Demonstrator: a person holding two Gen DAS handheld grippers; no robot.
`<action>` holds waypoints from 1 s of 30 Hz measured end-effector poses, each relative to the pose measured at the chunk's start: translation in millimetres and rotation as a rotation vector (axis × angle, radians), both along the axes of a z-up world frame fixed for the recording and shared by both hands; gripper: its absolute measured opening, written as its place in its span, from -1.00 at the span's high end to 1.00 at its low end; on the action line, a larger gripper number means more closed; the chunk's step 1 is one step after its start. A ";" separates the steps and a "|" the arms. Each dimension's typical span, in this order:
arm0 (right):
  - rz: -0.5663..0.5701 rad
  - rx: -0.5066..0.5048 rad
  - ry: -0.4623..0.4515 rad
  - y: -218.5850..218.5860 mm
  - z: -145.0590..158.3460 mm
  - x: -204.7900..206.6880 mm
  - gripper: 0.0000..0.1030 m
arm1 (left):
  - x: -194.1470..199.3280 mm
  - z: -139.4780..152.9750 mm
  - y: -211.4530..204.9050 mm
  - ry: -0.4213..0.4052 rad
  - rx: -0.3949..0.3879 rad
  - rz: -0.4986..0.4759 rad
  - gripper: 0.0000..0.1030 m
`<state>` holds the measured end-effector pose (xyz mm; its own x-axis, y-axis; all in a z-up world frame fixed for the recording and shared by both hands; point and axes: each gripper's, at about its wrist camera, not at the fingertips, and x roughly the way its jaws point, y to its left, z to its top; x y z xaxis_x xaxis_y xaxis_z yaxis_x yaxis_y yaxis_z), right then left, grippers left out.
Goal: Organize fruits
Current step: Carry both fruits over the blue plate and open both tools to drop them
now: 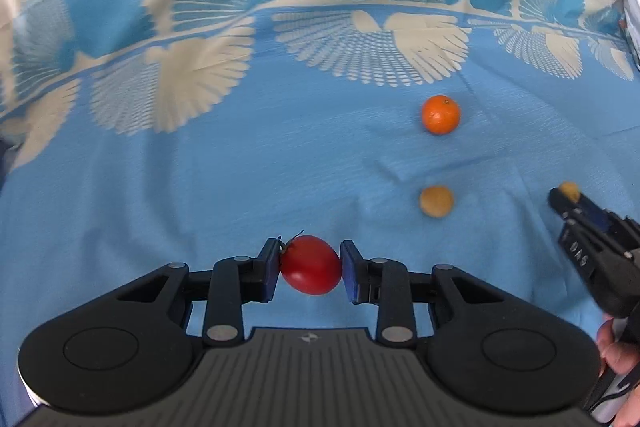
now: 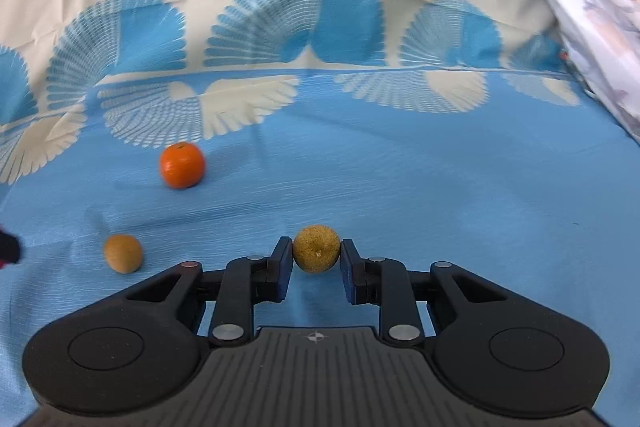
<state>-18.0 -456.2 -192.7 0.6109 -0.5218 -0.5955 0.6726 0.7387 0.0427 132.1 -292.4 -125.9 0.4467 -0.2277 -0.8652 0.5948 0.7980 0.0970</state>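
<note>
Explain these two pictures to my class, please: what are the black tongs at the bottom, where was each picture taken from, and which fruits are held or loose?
There is no robot here. A person holds a pair of hand-held tongs in each hand, and each pair carries a wide-angle camera that looks along its two fingers. One picture comes from the left tongs, shut on a tomato. The other comes from the right tongs, shut on a brown fruit. The left view also shows the right tongs from the side, at its right edge. On the blue and cream cloth lie an orange and a second brown fruit, both loose.
</note>
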 end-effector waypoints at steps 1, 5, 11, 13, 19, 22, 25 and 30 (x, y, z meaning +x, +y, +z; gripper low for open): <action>-0.006 0.001 -0.005 2.6 6.5 -6.2 0.48 | -6.4 9.2 10.5 0.004 0.005 0.019 0.30; 0.042 -0.024 -0.046 33.6 44.7 -35.0 0.48 | -34.0 44.8 60.2 0.017 -0.002 0.087 0.30; 0.237 -0.003 -0.050 116.5 95.3 -88.1 0.48 | -75.3 81.4 141.2 0.038 -0.006 0.162 0.30; 0.308 0.022 -0.047 146.5 108.3 -102.5 0.48 | -88.2 91.1 168.2 0.044 -0.012 0.188 0.30; 0.527 0.070 -0.055 239.9 147.0 -131.7 0.48 | -127.7 117.4 242.8 0.045 -0.042 0.255 0.30; 0.613 0.085 -0.057 279.1 160.0 -142.6 0.48 | -144.8 125.2 273.8 0.046 -0.054 0.283 0.30; 0.673 0.089 -0.061 307.6 172.5 -152.4 0.48 | -160.7 129.8 301.2 0.041 -0.071 0.303 0.30; 0.747 0.024 -0.056 344.6 190.5 -168.2 0.48 | -181.8 133.1 336.8 0.044 -0.107 0.329 0.30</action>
